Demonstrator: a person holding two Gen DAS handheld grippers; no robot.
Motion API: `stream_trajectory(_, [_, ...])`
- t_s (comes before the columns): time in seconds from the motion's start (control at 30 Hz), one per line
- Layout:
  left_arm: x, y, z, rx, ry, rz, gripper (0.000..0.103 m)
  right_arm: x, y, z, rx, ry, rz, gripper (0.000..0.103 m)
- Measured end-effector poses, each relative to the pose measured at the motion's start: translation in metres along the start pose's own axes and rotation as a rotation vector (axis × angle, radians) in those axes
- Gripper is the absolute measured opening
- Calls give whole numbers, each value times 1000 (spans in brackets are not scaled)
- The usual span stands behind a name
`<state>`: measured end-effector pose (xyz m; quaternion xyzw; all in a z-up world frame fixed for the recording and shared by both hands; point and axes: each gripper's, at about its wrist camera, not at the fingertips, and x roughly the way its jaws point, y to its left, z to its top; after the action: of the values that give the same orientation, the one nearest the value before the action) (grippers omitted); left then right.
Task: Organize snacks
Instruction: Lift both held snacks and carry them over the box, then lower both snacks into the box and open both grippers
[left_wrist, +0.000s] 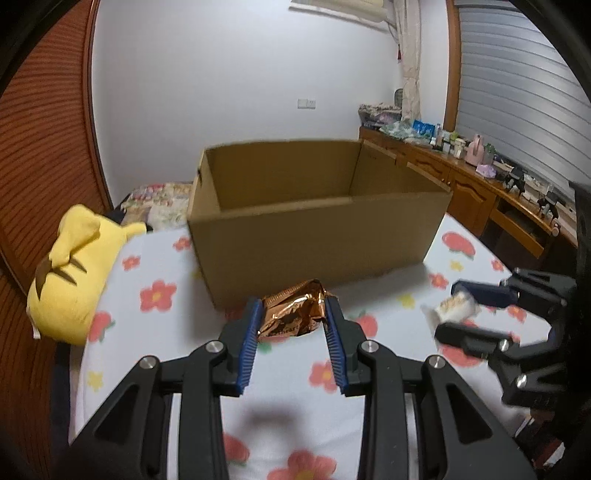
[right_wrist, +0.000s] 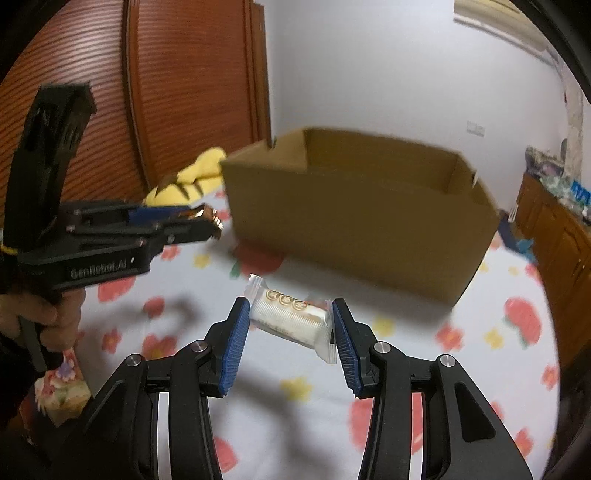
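While the left tool (left_wrist: 293, 314) clenches a crinkled copper-coloured foil snack packet (left_wrist: 293, 312) between its blue ribbed pads (left_wrist: 250, 343), the right tool (right_wrist: 290, 330) grips a small white plastic-wrapped snack bar (right_wrist: 291, 319) across its length. Both snacks are held above a bed covered by a white sheet printed with red and yellow flowers (left_wrist: 155, 295), just in front of an open brown cardboard box (left_wrist: 321, 225) that stands on the sheet. No contents show inside the box from either view. In the left wrist view the right tool (left_wrist: 456, 308) appears at the right edge, the white bar (left_wrist: 456, 306) blurred between its fingers. In the right wrist view the left tool (right_wrist: 208, 221) reaches in from the left, the copper packet (right_wrist: 207, 216) at its tips, and the person's left hand (right_wrist: 40, 314) wraps its handle. A yellow plush toy with brown stripes (left_wrist: 74, 266) lies on the bed left of the box, beside a reddish-brown slatted wooden door (right_wrist: 192, 81).
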<state>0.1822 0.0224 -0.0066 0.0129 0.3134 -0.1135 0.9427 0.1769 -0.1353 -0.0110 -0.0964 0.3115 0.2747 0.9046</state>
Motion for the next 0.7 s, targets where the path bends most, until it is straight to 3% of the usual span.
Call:
stream_trajectory(0.37, [14,-15,75,27,-68,-24,33,3,-52,74,-2,-90,-23,46])
stream_trajectory(0.7, [66,-11,103,46,-44,20,33,25,-85,95,36,-98,-16,46])
